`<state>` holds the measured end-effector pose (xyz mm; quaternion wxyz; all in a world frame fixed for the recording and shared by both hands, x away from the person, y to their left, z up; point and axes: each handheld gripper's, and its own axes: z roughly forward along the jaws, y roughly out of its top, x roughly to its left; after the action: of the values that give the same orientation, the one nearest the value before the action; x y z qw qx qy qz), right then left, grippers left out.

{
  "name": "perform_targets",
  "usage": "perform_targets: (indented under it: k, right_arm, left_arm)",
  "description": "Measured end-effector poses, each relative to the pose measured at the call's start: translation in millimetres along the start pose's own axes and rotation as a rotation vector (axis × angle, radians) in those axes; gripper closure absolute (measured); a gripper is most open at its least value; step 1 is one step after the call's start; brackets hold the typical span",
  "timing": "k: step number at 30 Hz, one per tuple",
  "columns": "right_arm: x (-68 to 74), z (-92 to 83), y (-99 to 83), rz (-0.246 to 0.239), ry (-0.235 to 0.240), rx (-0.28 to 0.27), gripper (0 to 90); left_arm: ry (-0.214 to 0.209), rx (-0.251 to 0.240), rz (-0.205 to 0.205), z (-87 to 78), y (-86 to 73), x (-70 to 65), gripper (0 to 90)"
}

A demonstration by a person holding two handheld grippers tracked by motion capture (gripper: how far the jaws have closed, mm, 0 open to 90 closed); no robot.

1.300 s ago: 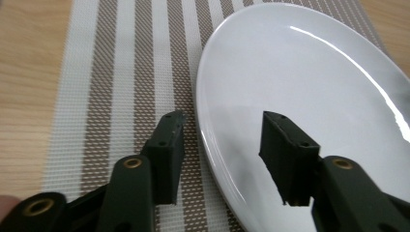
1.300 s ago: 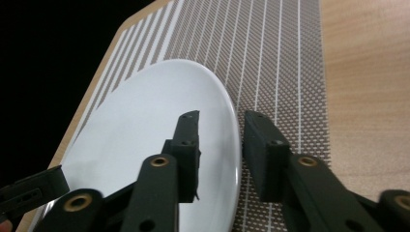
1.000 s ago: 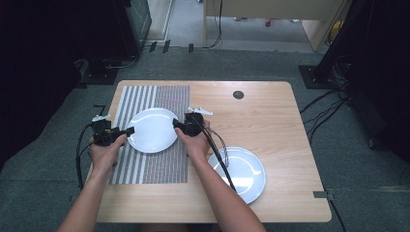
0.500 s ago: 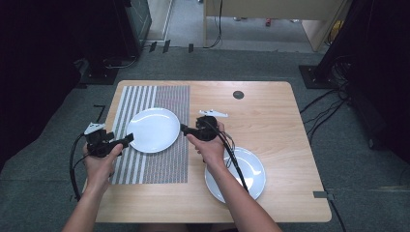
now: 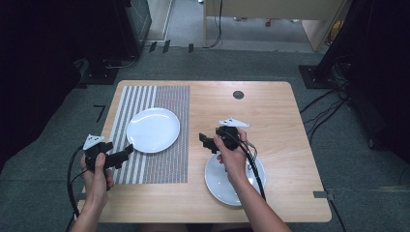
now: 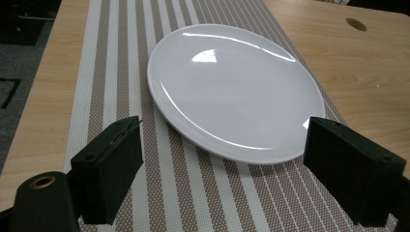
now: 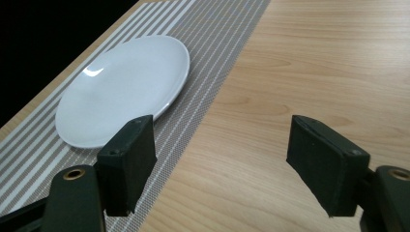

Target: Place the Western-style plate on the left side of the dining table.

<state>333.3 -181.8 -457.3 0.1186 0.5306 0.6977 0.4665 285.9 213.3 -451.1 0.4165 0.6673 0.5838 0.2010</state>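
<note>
Grey carpet surrounds the wooden table, which fills the middle of the high view, with a striped placemat on its left half. I see one white plate resting on the mat, left of centre. A second white plate sits on bare wood at lower centre, partly under my right hand. My left gripper, at lower left, hangs just below the mat's plate with jaws spread wide, holding nothing; in the left gripper view the plate lies ahead between the jaws. My right gripper, at centre, is also spread and empty, over bare wood just right of the mat.
</note>
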Motion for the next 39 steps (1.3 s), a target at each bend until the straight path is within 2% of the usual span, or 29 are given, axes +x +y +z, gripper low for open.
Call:
perform_targets:
  k: [4, 8, 15, 20, 23, 24, 27, 30, 33, 39]
  right_arm:
    - [-8.1, -12.7, -5.7, 0.010, -0.008, -0.005, 25.5]
    - [-20.4, -27.0, -15.6, -0.002, -0.031, -0.004, 25.5]
    - [-34.6, -44.7, -28.6, -0.007, -0.035, 0.000, 24.8]
    - [-47.2, -61.8, -38.7, -0.008, -0.050, -0.008, 24.5]
    - [-57.7, -76.3, -46.1, -0.002, -0.056, -0.022, 24.3]
    - [-57.7, -76.3, -46.1, -0.002, -0.056, -0.022, 24.3]
    - [-66.4, -85.1, -51.9, -0.002, -0.058, -0.022, 23.5]
    - [-74.7, -92.9, -58.2, -0.004, -0.070, -0.030, 23.2]
    - [-83.8, -102.1, -66.7, 0.001, -0.086, -0.032, 23.1]
    - [-94.6, -114.1, -78.5, 0.008, -0.108, -0.032, 23.1]
  left_arm:
    - [0.014, 0.001, -0.003, -6.2, -7.7, 1.1, 13.9]
    - [0.050, 0.005, 0.022, -14.7, -18.9, 0.9, 13.9]
    - [0.071, 0.005, 0.047, -25.4, -33.7, -2.5, 13.9]
    - [0.082, 0.004, 0.036, -30.9, -46.7, -1.0, 13.9]
    - [0.090, 0.015, 0.039, -33.0, -55.3, 2.0, 13.9]
    - [0.095, 0.016, 0.040, -33.7, -57.6, 3.5, 13.9]
    - [0.124, 0.008, 0.042, -37.5, -63.0, 7.4, 13.8]
    - [0.144, 0.009, 0.065, -39.5, -68.9, 8.9, 13.8]
    - [0.169, 0.034, 0.098, -39.1, -78.9, 12.8, 13.8]
    - [0.196, 0.040, 0.097, -44.3, -86.4, 23.0, 13.6]
